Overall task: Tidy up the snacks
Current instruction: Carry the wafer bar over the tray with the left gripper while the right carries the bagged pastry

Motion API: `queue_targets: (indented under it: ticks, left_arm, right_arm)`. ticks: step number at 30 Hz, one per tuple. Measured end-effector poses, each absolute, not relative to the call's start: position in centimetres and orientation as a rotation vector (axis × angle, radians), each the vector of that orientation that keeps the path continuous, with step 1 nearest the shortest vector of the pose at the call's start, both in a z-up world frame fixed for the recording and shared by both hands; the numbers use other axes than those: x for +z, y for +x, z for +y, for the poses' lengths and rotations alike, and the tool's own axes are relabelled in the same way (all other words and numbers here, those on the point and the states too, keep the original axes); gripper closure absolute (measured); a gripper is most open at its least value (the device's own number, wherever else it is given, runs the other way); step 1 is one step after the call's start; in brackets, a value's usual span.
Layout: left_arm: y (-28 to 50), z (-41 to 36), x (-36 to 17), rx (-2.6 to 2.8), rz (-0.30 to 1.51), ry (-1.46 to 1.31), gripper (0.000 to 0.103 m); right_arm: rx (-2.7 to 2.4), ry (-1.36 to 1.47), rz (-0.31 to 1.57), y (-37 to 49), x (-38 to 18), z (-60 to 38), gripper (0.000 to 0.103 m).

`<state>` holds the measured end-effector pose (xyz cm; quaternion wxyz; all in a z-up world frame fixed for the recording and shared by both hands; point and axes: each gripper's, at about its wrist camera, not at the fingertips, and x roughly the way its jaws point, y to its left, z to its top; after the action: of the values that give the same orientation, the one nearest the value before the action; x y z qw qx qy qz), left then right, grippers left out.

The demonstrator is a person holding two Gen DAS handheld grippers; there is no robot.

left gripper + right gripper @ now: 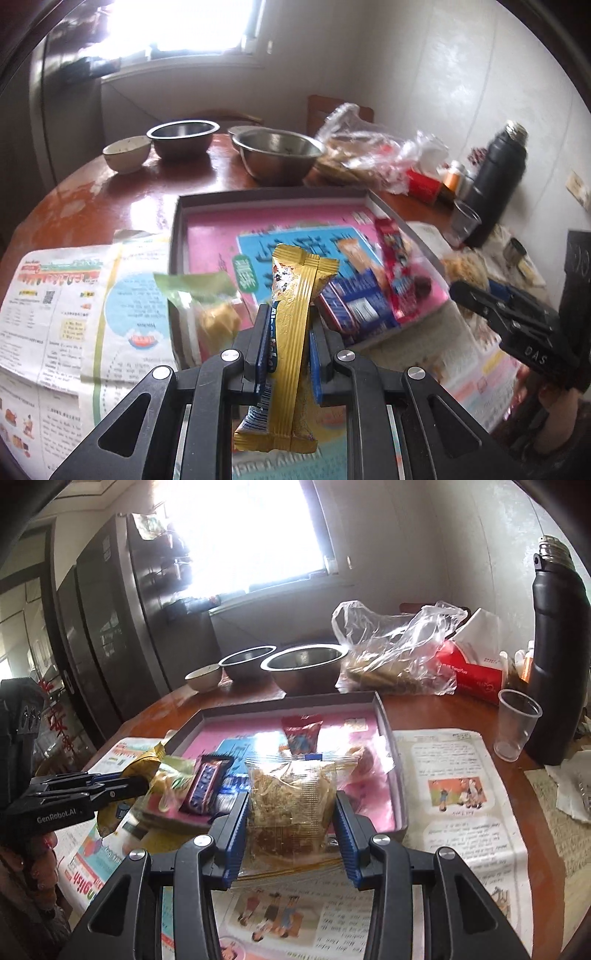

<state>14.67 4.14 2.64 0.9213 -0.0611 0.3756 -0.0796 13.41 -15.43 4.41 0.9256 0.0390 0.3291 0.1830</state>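
My left gripper (288, 325) is shut on a gold-wrapped snack bar (295, 332), held upright just before the near edge of the grey tray (177, 236). The tray has a pink liner and holds a green packet (207, 306), a blue packet (358, 306) and a red packet (395, 266). My right gripper (291, 812) is shut on a clear bag of brown crispy snack (291, 797) at the tray's near edge (400, 812). A Snickers bar (205, 786) and a red packet (301, 731) lie in the tray. The left gripper (144, 781) with its gold bar shows at left.
Newspaper sheets (454, 775) cover the wooden round table (122, 195). Behind the tray stand two steel bowls (306, 666), a small white bowl (203, 677), a plastic bag of food (395, 653), a red tissue pack (472, 672), a plastic cup (517, 723) and a black flask (557, 646).
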Motion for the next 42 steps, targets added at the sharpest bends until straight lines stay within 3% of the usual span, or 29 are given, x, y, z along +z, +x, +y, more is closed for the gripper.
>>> queue_targets:
  ticks: [42]
  left_arm:
    - [19.0,4.9,0.0,-0.079,0.799,-0.165,0.084]
  right_arm:
    - [0.263,0.129,0.760,20.9,1.4,-16.6,0.058]
